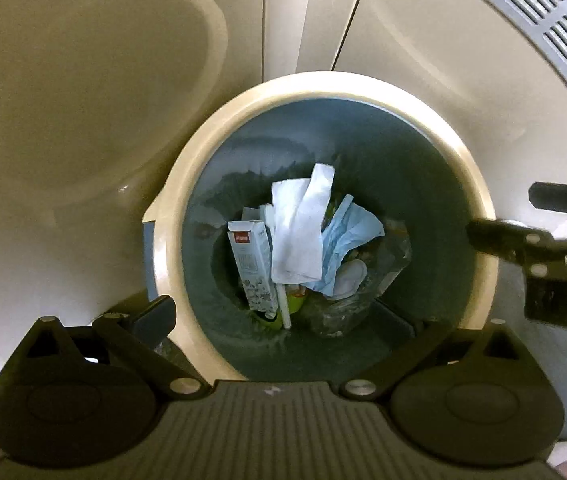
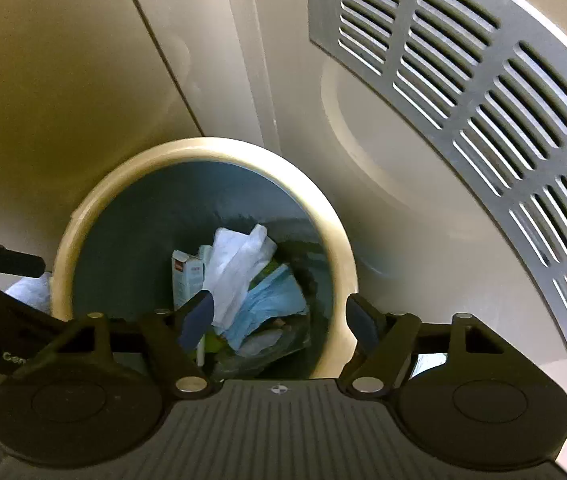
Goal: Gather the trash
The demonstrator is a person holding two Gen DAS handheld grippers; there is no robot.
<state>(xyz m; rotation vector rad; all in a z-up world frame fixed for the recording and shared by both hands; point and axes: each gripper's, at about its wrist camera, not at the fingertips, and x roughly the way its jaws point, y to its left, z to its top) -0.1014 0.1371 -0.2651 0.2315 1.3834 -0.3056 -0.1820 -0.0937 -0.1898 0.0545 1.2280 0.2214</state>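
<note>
Both my grippers hang over the round trash bin [image 1: 323, 92], looking straight down into it. Left gripper [image 1: 291, 320]: jaws wide apart, holding nothing, fingertips straddling the bin's near rim. Right gripper [image 2: 279, 322]: jaws also apart, empty, left finger over the bin mouth, right finger at the rim. The trash sits deep at the bin bottom, below and ahead of both: white tissue [image 1: 299, 236], crumpled blue paper [image 1: 347, 240], small carton [image 1: 251, 264] standing with its long axis running roughly away from me. Left gripper looks more centred on the pile, so I'd judge it nearer. Nothing touches my fingers.
</note>
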